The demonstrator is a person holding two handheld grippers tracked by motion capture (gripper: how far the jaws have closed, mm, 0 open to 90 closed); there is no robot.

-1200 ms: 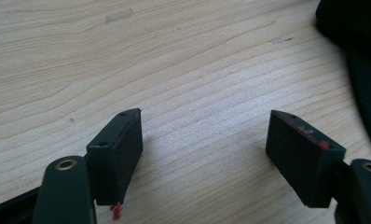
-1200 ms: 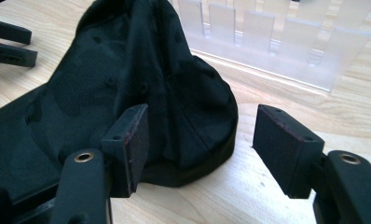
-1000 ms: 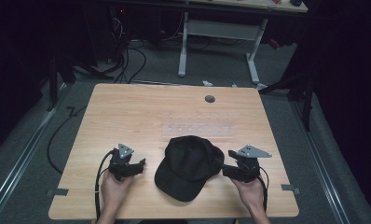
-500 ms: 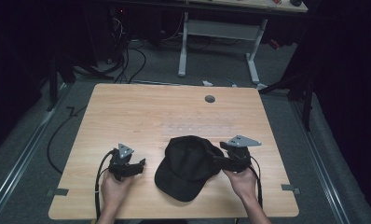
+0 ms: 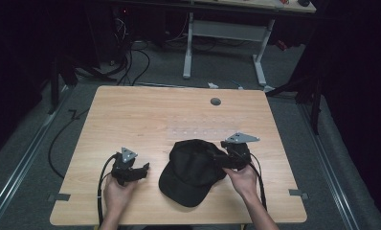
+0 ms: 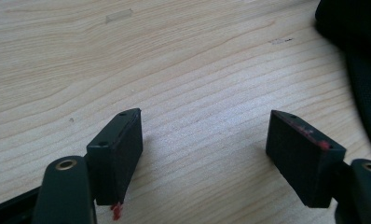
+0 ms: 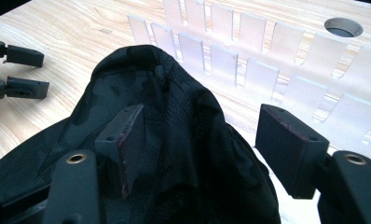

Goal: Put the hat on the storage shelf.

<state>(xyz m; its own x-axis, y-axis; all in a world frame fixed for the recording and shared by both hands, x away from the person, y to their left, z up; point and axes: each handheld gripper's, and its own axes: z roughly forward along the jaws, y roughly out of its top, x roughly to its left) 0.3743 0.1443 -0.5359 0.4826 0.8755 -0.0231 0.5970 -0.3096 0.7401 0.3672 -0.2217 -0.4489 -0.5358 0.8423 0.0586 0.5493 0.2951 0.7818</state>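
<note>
The black cap lies at the lower middle of the high view on the wooden table, and the right gripper has its jaws spread wide around the cap's back edge (in the right gripper view, fabric rises between them, nothing pinched yet). The left gripper, lower left, rests with jaws apart over bare wood just beside the cap. If the right jaws close on one thin layer, the soft crown may fold or slip free, dragging the cap across the table instead of lifting it.

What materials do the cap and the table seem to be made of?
Cap: apparently black woven fabric, matte, with a faint camouflage pattern and a mesh-like part; it creases softly. Table: pale wood or wood-look laminate, smooth, with a visible grain.
</note>
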